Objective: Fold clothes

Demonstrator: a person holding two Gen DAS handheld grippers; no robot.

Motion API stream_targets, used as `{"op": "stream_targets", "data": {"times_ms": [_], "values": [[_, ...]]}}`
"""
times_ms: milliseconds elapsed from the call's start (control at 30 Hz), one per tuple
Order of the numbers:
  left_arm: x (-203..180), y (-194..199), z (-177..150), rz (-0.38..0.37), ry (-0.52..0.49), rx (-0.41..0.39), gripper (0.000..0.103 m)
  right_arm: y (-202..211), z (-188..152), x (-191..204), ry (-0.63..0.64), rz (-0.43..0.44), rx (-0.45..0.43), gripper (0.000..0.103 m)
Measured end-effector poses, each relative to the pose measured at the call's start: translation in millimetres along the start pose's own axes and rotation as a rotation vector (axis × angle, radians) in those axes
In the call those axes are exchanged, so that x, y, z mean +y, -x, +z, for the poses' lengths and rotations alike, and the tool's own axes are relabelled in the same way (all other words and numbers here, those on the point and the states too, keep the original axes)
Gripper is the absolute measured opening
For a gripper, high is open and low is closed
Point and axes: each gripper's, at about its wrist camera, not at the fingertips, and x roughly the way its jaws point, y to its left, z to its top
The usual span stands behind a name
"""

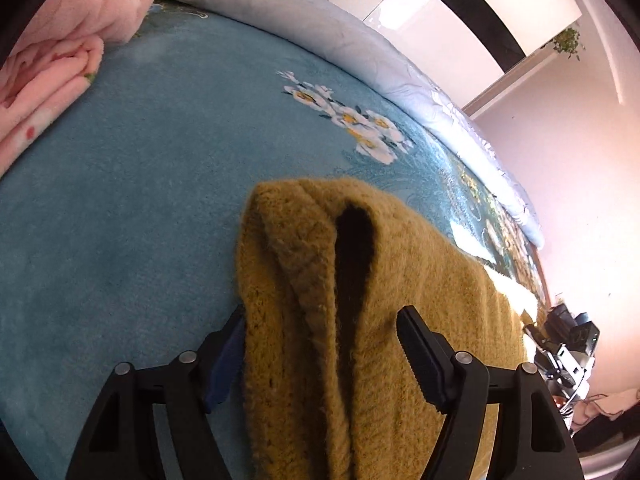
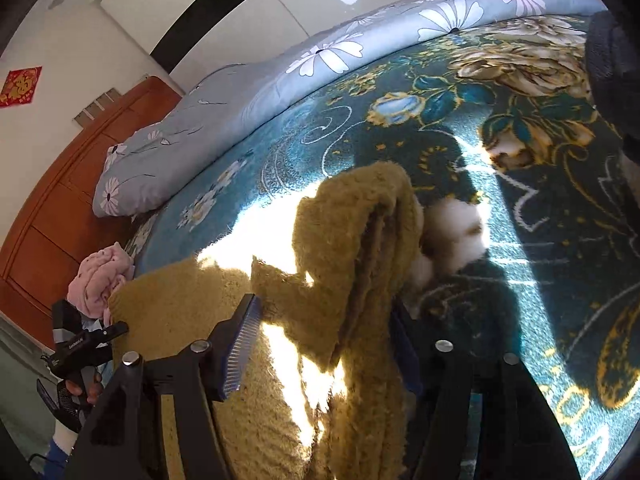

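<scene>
A fuzzy mustard-yellow knit sweater (image 1: 320, 280) lies on the blue floral blanket (image 1: 140, 180) of a bed. In the left wrist view a bunched fold of it lies between the fingers of my left gripper (image 1: 320, 340), whose jaws stand wide apart around the fold. In the right wrist view the sweater (image 2: 352, 248) rises in a folded ridge between the fingers of my right gripper (image 2: 324, 328), whose jaws are also apart; the right finger is partly hidden by cloth. The left gripper (image 2: 80, 344) shows at the far left there.
Folded pink cloth (image 1: 60, 40) lies at the blanket's far left. A pale blue flowered quilt (image 2: 280, 60) runs along the back of the bed. A pink crumpled garment (image 2: 100, 280) sits by the wooden headboard (image 2: 60, 200). A dark garment (image 2: 612, 60) is at the right edge.
</scene>
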Motion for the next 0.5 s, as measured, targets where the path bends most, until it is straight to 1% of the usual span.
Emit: {"op": "stream_targets", "data": {"times_ms": [33, 67, 100, 133, 167, 233, 333, 400, 433, 500], "values": [[0.8, 0.3, 0.2, -0.004, 0.004, -0.002, 0.062, -2.3, 1.7, -0.7, -0.005, 0.018, 0.011, 0.027], [1.6, 0.6, 0.3, -0.008, 0.007, -0.005, 0.039, -4.5, 2.9, -0.7, -0.006, 0.025, 0.021, 0.026], [2.0, 0.5, 0.8, -0.001, 0.007, -0.006, 0.023, -4.3, 4.8, 0.5, 0.002, 0.027, 0.021, 0.025], [2.2, 0.8, 1.8, 0.006, 0.008, -0.009, 0.021, -3.6, 6.8, 1.9, 0.010, 0.029, 0.020, 0.024], [3.4, 2.8, 3.5, -0.010, 0.021, -0.019, 0.017, -2.9, 8.8, 3.4, 0.019, 0.031, 0.019, 0.023], [3.2, 10.9, 10.0, -0.059, 0.044, -0.055, 0.016, 6.1, 18.7, 9.1, 0.035, 0.059, -0.012, 0.022], [-11.2, 26.7, 23.9, -0.120, 0.010, -0.120, 0.016, 20.3, 40.2, 23.2, 0.071, 0.096, -0.076, 0.022], [-27.4, 32.5, 33.7, -0.112, -0.044, -0.149, 0.016, 23.1, 55.0, 33.4, 0.095, 0.101, -0.106, 0.022], [-31.3, 30.4, 38.6, -0.092, -0.059, -0.148, 0.016, 22.6, 61.1, 36.5, 0.108, 0.092, -0.118, 0.022], [-30.4, 18.7, 47.9, -0.042, -0.066, -0.124, 0.016, 10.9, 69.9, 35.6, 0.111, 0.067, -0.098, 0.022]]}}
